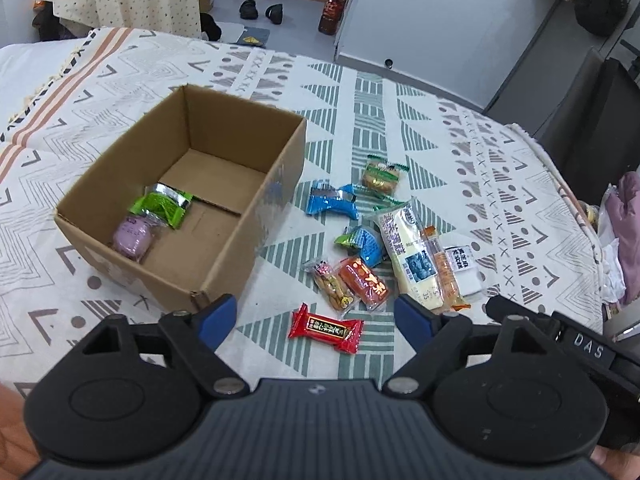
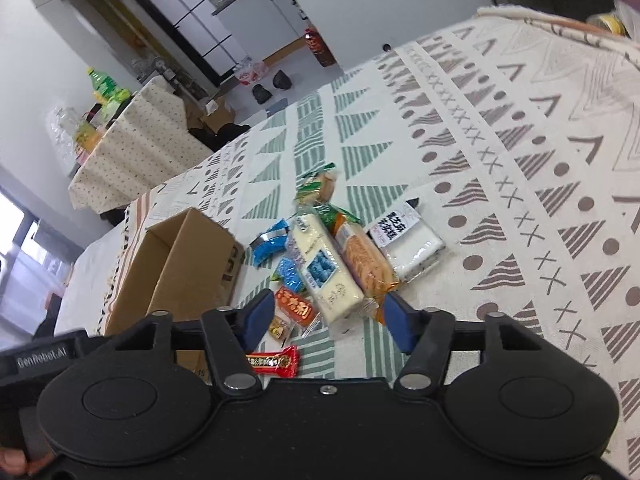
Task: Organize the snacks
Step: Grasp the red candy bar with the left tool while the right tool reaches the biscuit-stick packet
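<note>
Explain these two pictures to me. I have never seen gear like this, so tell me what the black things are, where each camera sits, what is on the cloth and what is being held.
The black things are two hand-held grippers, each carried by a person and each with a camera looking along its blue-tipped fingers. One picture comes from the left gripper, the other from the right gripper. Both are open and hold nothing. On the patterned tablecloth stands an open cardboard box with a green packet and a purple packet inside. Beside it lie loose snacks, among them a red bar, a long white packet and blue packets.
</note>
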A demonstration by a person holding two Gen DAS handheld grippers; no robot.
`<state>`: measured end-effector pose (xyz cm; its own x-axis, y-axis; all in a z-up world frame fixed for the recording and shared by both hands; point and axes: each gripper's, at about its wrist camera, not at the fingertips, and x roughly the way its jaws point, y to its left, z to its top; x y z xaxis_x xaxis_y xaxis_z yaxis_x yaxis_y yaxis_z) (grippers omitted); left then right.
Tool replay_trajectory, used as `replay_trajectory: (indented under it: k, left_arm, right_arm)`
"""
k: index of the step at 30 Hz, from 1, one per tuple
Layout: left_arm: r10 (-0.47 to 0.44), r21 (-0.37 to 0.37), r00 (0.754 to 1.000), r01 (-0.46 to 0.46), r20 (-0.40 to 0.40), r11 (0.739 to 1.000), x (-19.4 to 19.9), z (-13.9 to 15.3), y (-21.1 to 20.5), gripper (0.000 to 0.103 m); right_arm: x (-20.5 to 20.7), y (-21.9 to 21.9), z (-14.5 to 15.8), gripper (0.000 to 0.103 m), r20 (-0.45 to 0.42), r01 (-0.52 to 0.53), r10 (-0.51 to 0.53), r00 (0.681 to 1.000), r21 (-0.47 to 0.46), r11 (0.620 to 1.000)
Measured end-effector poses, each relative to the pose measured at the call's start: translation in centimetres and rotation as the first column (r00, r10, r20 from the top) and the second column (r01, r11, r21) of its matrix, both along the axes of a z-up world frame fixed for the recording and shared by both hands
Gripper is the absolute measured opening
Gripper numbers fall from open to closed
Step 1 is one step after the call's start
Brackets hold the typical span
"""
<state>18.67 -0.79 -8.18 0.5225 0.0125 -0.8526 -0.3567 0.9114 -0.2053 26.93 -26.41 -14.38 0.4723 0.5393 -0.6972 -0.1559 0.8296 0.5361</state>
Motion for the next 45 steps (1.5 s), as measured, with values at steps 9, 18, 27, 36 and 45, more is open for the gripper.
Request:
replay_trajectory:
  k: [9,18,27,36,45]
  left_arm:
    - [0.002,0.005,0.998,-0.001,-0.070,1.000,1.5,-3.1,-1.7,0.064]
    - [-0.019,0.029,0.989,0.024,-0.144,0.999,3.1,-6.4,-2.9,0.065]
    - [-0.020,0.097,0.979,0.041,-0.205,0.994,4.9,-9.7,-3.3,0.065]
    - [-0.024,0.134,0.978,0.053,-0.210,0.990,5.8,-11.0,-3.3,0.068]
    - [-0.019,0.130,0.979,0.046,-0.202,0.990,5.6,-10.5,-3.1,0.032]
  right_arm:
    - [1.2,-0.3,-1.1,0.049,-0.015,0.005,-0.005,1.000,0.026,1.000]
    - [2.2,-0.2,-2.6,0.049,-0.050,-0.009,0.011,0.999,0.042,0.999]
    - [3.4,-0.3,-4.4,0.049,-0.081,-0.004,0.007,0.997,0.041,0.999]
    - [4.6,0.2,-5.6,0.049,-0.082,-0.006,0.008,0.997,0.032,0.999]
    - [5.7,0.8,-6.2,0.047,-0.060,0.001,0.000,0.998,0.014,1.000]
